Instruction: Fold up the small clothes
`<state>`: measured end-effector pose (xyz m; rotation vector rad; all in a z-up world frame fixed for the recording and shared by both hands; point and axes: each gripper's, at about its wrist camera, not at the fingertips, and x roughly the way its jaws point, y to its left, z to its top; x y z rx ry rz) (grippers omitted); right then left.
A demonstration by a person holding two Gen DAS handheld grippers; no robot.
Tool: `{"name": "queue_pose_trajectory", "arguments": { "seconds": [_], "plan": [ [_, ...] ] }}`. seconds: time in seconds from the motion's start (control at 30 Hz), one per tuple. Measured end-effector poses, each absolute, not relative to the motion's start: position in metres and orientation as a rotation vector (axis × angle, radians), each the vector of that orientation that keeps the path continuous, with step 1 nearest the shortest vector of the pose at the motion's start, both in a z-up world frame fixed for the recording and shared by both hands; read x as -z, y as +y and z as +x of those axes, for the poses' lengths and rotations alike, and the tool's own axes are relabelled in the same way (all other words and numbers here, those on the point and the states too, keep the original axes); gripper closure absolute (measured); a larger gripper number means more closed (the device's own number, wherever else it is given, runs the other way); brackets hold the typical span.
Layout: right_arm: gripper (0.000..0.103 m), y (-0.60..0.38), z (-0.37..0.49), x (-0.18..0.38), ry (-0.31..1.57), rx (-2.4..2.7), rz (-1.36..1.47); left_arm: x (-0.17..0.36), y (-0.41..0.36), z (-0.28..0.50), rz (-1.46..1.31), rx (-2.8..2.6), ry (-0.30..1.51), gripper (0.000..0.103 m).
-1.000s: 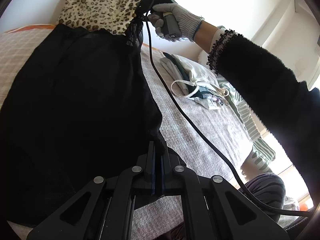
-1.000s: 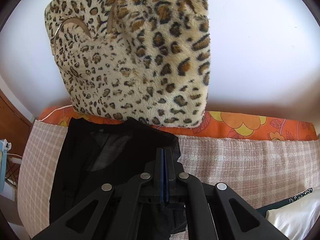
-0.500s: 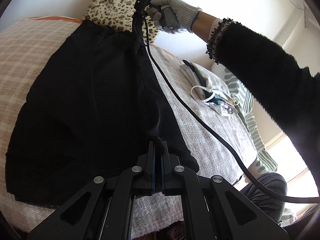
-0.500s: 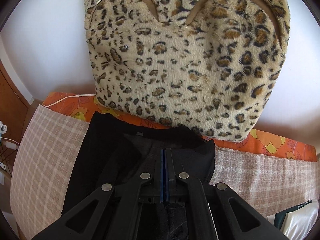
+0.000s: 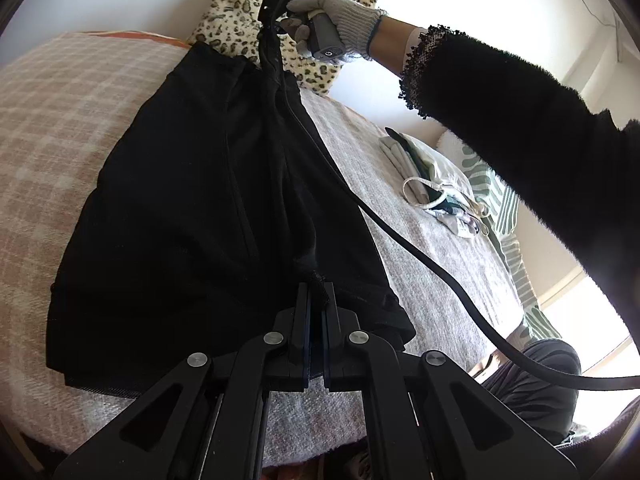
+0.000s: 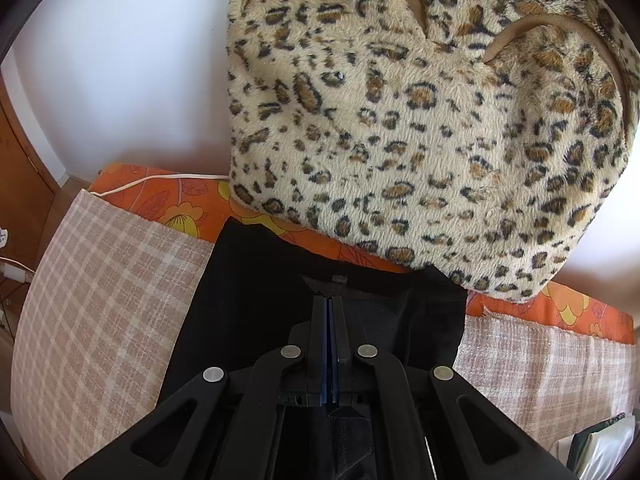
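A black garment [image 5: 192, 200] lies spread on a plaid-covered bed [image 5: 60, 120]. My left gripper [image 5: 314, 292] is shut on its near right edge, a fold of black cloth pinched between the fingers. My right gripper [image 5: 276, 12], held by a gloved hand, pinches the garment's far right edge near the leopard pillow. In the right wrist view the right gripper [image 6: 329, 304] is shut on black cloth [image 6: 256, 300], which lies under and around the fingers.
A leopard-print pillow [image 6: 420, 120] leans on the white wall at the bed's head. A pile of folded light clothes [image 5: 436, 184] lies on the right of the bed. A black cable [image 5: 400, 236] hangs from the right gripper across the bed. An orange flowered sheet [image 6: 180, 204] edges the head.
Both grippers have carried the garment's right edge leftward over the rest of it. The right gripper has moved closer to the leopard pillow.
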<state>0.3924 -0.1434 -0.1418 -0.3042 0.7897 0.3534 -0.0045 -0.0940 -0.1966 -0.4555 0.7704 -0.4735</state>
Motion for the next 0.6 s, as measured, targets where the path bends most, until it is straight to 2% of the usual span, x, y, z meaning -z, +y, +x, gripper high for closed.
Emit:
{"name": "queue_pose_trajectory", "arguments": {
  "seconds": [0.1,0.2,0.27,0.3,0.4,0.5,0.6],
  "plan": [
    [0.103,-0.138,0.394,0.149,0.798,-0.381,-0.296,0.199,-0.093,-0.003,-0.464,0.468,0.783,0.100],
    [0.093,-0.138,0.391,0.150,0.820,-0.478,-0.224,0.200,-0.090,-0.005,-0.476,0.461,0.791,0.100],
    [0.060,-0.140,0.382,0.143,0.793,-0.530,-0.206,0.199,-0.089,-0.006,-0.480,0.451,0.802,0.099],
    [0.057,-0.142,0.375,0.138,0.774,-0.551,-0.206,0.197,-0.089,-0.007,-0.478,0.448,0.801,0.097],
    [0.058,-0.162,0.361,0.128,0.740,-0.564,-0.188,0.192,-0.086,-0.012,-0.472,0.431,0.801,0.091],
    [0.059,-0.197,0.354,0.132,0.749,-0.535,-0.118,0.184,-0.082,-0.019,-0.455,0.435,0.791,0.091],
    [0.065,-0.230,0.351,0.153,0.792,-0.490,-0.071,0.171,-0.075,-0.026,-0.417,0.435,0.768,0.091]
  ]
}}
